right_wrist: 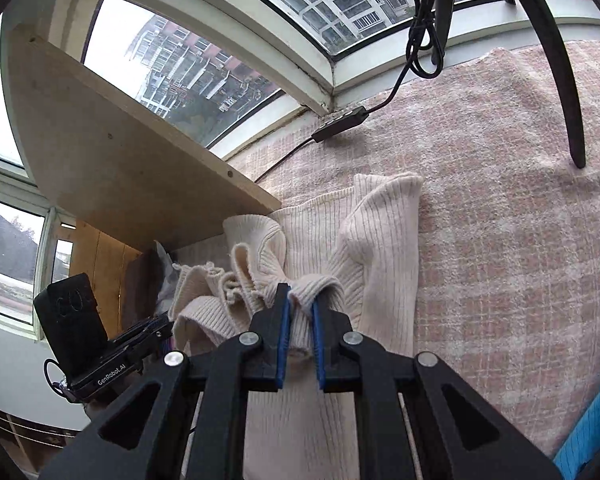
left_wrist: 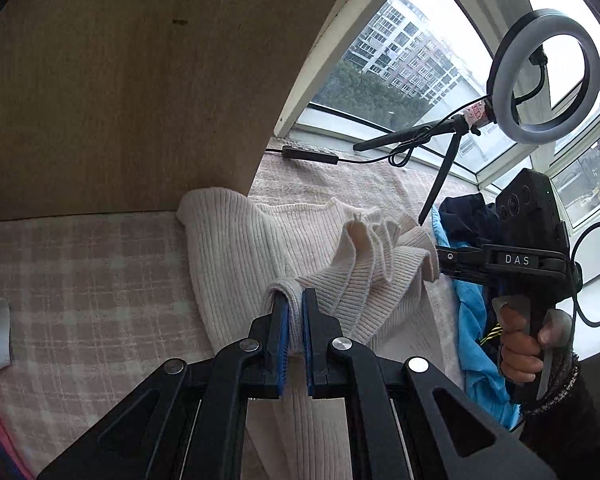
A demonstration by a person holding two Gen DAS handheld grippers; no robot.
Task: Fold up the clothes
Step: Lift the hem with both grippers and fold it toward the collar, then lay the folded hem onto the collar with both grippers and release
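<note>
In the left wrist view, the left gripper (left_wrist: 295, 300) pinches a fold of the cream ribbed sweater (left_wrist: 236, 240), which lies on the pink checked blanket (left_wrist: 80, 280) just below the wooden board (left_wrist: 120, 80). In the right wrist view, the right gripper (right_wrist: 300, 298) is clamped on another bunched edge of the sweater (right_wrist: 380, 232), right of the board (right_wrist: 120, 160).

Sweater (left_wrist: 236, 248) spread on blanket (left_wrist: 80, 280), far end just beside board (left_wrist: 120, 100), near end bunched between left gripper (left_wrist: 295, 300) and right gripper (right_wrist: 300, 296), each clamped on a fold. Ring light (left_wrist: 546, 76) on tripod (left_wrist: 440, 176) behind sweater, before window (left_wrist: 392, 64). Cable box (right_wrist: 340, 124) on blanket by sill. Clothes pile (left_wrist: 472, 320) right of sweater.
</note>
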